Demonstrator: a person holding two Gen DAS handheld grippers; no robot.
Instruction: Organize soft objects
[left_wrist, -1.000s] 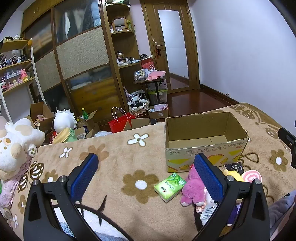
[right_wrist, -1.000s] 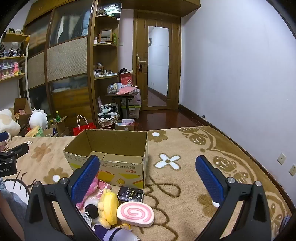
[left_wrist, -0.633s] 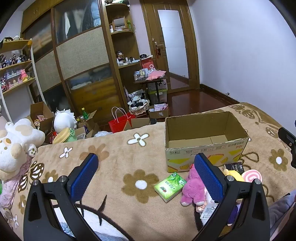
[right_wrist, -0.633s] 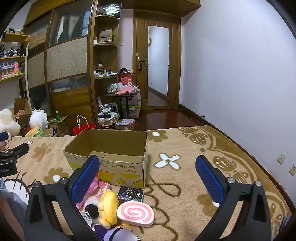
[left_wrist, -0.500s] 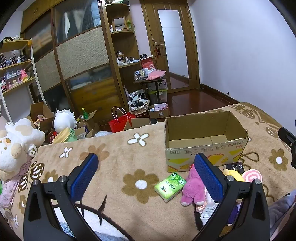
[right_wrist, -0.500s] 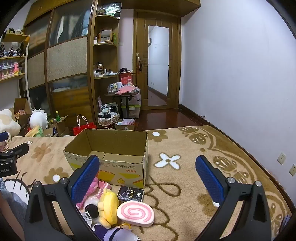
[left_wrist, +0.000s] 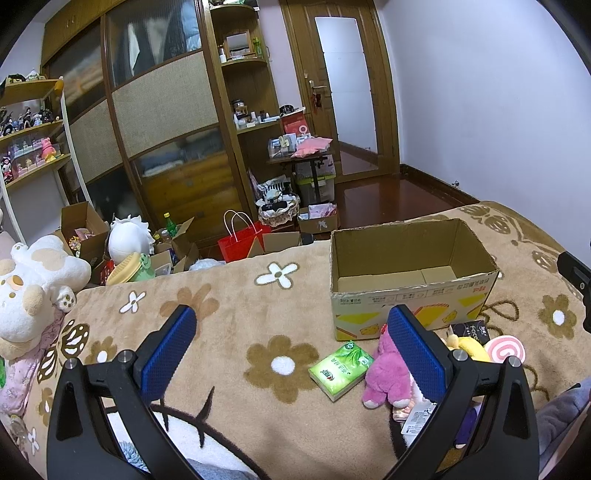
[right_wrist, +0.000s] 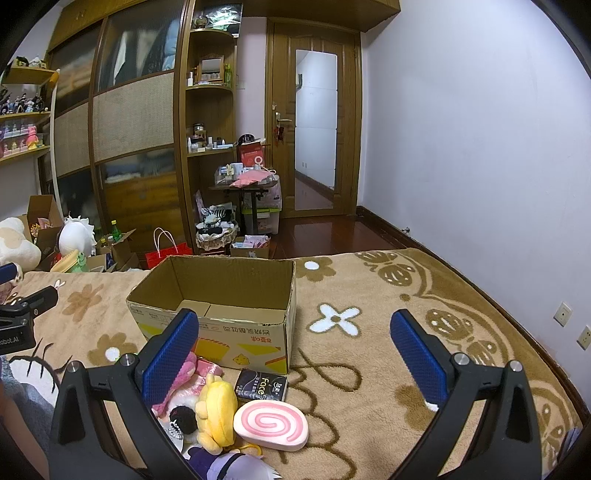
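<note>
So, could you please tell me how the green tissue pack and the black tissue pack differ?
The green tissue pack lies apart from the cardboard box, left of the pink plush; the black tissue pack lies just before the box's front corner. The black one adjoins the pink swirl cushion; the green one does not. Both lie flat on the blanket.

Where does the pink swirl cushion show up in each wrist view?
Left wrist: the pink swirl cushion lies at the right edge, past the right finger, in front of the cardboard box.
Right wrist: the cushion lies bottom centre, between the fingers, beside the yellow plush.
Shared landmark: the open cardboard box, directly behind the toy pile in both views.
</note>
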